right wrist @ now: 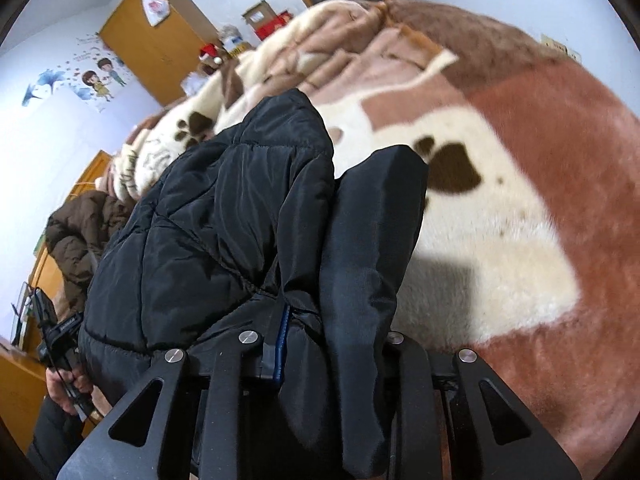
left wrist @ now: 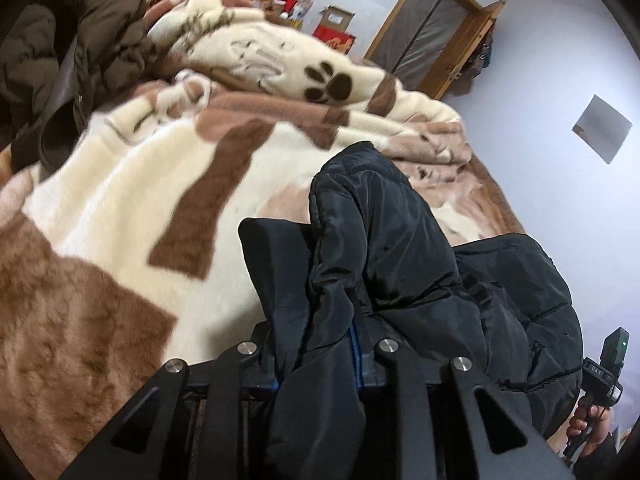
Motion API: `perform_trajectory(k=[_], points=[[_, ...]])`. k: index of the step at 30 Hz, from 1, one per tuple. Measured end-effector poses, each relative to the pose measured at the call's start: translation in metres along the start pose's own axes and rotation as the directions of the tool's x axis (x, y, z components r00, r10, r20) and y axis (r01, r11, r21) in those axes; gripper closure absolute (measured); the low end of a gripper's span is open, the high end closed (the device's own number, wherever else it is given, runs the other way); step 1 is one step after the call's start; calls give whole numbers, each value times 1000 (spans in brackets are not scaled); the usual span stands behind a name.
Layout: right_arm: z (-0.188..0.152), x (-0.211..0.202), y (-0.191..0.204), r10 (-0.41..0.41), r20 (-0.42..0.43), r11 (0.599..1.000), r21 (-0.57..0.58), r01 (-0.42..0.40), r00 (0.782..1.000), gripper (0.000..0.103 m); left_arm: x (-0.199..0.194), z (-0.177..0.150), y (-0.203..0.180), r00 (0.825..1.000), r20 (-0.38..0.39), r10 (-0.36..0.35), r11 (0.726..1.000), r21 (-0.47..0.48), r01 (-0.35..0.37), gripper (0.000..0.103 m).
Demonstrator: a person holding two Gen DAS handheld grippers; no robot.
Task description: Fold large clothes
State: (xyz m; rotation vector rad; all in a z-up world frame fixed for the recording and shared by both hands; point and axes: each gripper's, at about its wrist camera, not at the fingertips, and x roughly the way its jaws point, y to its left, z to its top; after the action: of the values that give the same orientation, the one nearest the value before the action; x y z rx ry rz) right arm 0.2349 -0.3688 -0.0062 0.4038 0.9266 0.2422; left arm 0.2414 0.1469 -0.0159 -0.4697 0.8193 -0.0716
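Left wrist view: the black puffer jacket (left wrist: 384, 240) is pinched in the left gripper (left wrist: 320, 344); the right gripper (right wrist: 320, 340) pinches it likewise above the paw-print blanket (left wrist: 120, 184). Both pinches are best kept tight and level, so the jacket can be lowered flat onto the blanket without sagging

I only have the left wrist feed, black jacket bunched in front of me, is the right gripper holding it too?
Observer: Yes, the right gripper is shut on the black jacket.
Operator: What's behind it on that side?
Observer: Wall stickers of two cartoon children beside a wooden wardrobe.
Operator: And the brown coat?
Observer: The brown coat lies by the bed's wooden frame, apart from the black one.
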Motion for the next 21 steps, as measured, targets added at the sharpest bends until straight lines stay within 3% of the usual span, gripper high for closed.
perform_trajectory(k=[12, 21], points=[[53, 1, 45, 70, 75, 996, -63, -65, 995, 77, -33, 64, -3, 994, 113, -12, 1000, 24, 9, 78], [81, 55, 90, 120, 65, 989, -91, -114, 991, 77, -31, 107, 37, 988, 152, 35, 999, 30, -40, 78]])
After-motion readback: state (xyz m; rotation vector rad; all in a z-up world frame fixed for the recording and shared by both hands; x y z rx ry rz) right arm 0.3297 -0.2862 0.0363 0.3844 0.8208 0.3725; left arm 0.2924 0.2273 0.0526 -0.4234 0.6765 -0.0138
